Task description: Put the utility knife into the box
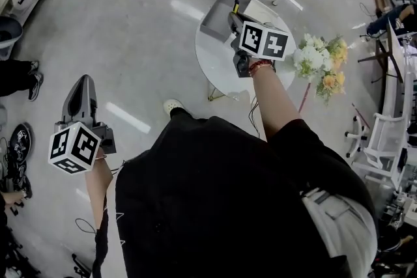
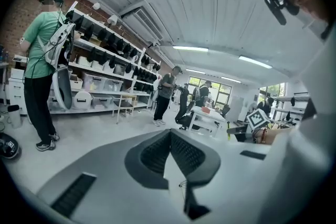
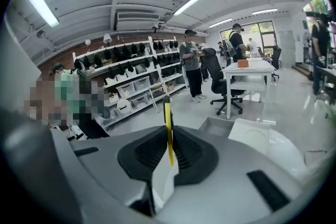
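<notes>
- My right gripper [image 3: 169, 155] is clamped on the knife [image 3: 168, 126], whose long axis runs out past the tips.
- Box [image 3: 218, 126] lies just ahead, slightly right.
- Left gripper [image 2: 169, 144]: pads together, empty, well away.

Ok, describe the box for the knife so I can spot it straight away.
Start at the round white table next to the bunch of flowers. On its far side sits the box. It is grey and open-topped with low walls, unlike the white square piece beside it.
</notes>
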Action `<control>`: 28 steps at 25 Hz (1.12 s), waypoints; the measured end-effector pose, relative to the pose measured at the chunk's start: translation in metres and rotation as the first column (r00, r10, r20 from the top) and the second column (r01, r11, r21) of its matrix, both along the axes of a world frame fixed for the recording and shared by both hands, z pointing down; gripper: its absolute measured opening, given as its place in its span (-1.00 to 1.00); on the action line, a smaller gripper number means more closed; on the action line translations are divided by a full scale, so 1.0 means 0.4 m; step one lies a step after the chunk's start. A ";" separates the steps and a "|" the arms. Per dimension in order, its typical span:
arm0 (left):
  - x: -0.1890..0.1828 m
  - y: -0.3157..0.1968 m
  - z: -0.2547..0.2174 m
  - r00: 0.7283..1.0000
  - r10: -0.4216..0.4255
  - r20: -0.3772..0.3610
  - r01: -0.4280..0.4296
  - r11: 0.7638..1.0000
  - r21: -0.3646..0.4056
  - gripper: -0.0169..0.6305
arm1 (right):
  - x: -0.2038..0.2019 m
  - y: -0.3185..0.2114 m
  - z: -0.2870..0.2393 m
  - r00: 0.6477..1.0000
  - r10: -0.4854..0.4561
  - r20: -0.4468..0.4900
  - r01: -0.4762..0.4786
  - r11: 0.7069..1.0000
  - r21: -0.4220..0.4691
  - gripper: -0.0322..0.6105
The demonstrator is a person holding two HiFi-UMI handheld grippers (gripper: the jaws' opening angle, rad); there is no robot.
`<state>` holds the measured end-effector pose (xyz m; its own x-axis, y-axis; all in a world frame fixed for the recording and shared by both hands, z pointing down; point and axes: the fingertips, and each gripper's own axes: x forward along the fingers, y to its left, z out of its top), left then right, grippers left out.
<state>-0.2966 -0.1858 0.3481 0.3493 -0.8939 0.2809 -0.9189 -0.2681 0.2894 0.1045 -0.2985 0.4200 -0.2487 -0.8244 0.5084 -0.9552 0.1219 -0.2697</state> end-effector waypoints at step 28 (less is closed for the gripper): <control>-0.021 -0.392 0.085 0.998 -0.039 -0.049 0.038 0.999 -0.026 -0.91 | 0.160 -0.316 0.313 0.984 0.178 0.023 -0.166 0.951 -0.262 -0.79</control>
